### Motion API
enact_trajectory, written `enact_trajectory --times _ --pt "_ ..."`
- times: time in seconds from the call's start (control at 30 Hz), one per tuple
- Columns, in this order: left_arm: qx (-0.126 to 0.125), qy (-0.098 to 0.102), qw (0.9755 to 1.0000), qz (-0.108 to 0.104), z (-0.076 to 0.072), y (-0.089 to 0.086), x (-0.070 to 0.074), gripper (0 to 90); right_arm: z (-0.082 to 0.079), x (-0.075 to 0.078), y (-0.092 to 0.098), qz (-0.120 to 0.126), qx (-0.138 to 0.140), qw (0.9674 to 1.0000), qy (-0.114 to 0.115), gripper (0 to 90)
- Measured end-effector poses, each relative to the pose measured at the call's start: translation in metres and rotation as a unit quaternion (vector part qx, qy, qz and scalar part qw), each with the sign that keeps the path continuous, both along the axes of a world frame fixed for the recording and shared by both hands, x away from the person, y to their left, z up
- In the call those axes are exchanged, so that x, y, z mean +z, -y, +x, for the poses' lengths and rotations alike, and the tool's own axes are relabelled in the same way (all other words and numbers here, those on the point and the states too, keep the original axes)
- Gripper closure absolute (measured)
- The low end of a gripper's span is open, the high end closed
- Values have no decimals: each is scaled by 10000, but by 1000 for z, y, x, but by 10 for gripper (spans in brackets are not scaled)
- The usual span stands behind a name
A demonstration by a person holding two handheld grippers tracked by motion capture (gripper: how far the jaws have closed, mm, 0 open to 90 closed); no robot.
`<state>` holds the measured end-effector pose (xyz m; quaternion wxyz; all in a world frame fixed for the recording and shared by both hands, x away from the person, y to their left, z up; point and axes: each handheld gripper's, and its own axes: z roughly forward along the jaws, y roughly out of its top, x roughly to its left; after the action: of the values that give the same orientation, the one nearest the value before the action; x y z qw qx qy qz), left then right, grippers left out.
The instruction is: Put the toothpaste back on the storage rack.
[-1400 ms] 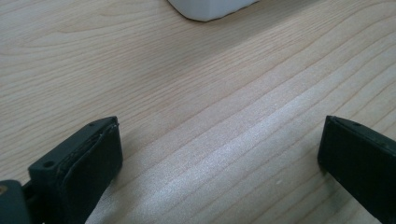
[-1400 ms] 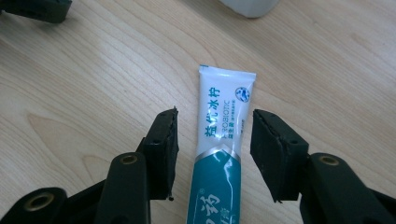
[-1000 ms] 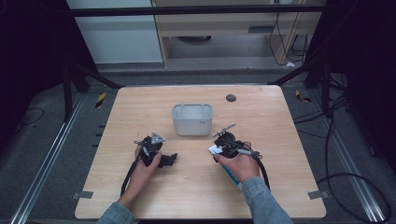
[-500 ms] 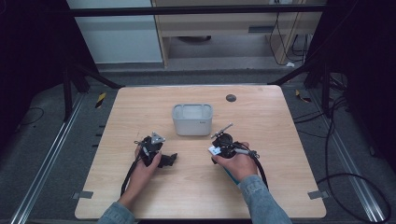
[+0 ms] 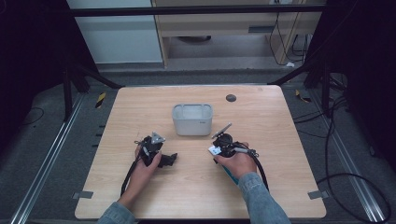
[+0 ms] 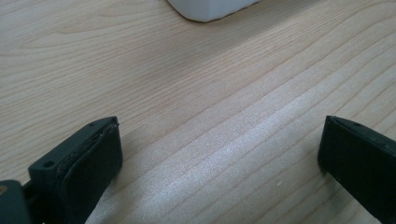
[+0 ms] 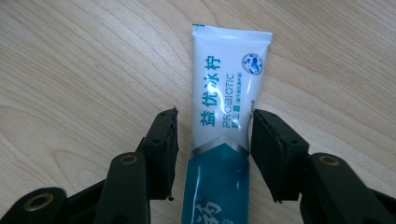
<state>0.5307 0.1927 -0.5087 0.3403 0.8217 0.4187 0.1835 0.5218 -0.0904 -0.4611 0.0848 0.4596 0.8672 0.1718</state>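
Wooden table (image 5: 140, 196), dim lab beyond. My right gripper (image 7: 212, 135): jaws just narrowing around tube (image 7: 224, 121) lying flat, slight gaps remain, so grasp pending. Left gripper (image 6: 219, 154): wide open, empty. Farther off, grey bin (image 5: 192, 119), likely destination.

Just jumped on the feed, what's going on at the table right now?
A person holds a gripper in each hand over a wooden table. The right gripper straddles a white and teal tube lying flat on the wood; its jaws have just been closing, but slim gaps show on both sides, so no grip yet. The left gripper sits low over bare wood with its jaws wide open. A grey bin stands beyond both.
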Motion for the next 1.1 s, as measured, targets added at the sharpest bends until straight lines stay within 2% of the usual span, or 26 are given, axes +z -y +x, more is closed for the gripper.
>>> enact_trajectory --times 1.1 --pt "-1 -1 10000 2 0 0 0 0 5 -8 -2 -148 -64 9998 -104 542"
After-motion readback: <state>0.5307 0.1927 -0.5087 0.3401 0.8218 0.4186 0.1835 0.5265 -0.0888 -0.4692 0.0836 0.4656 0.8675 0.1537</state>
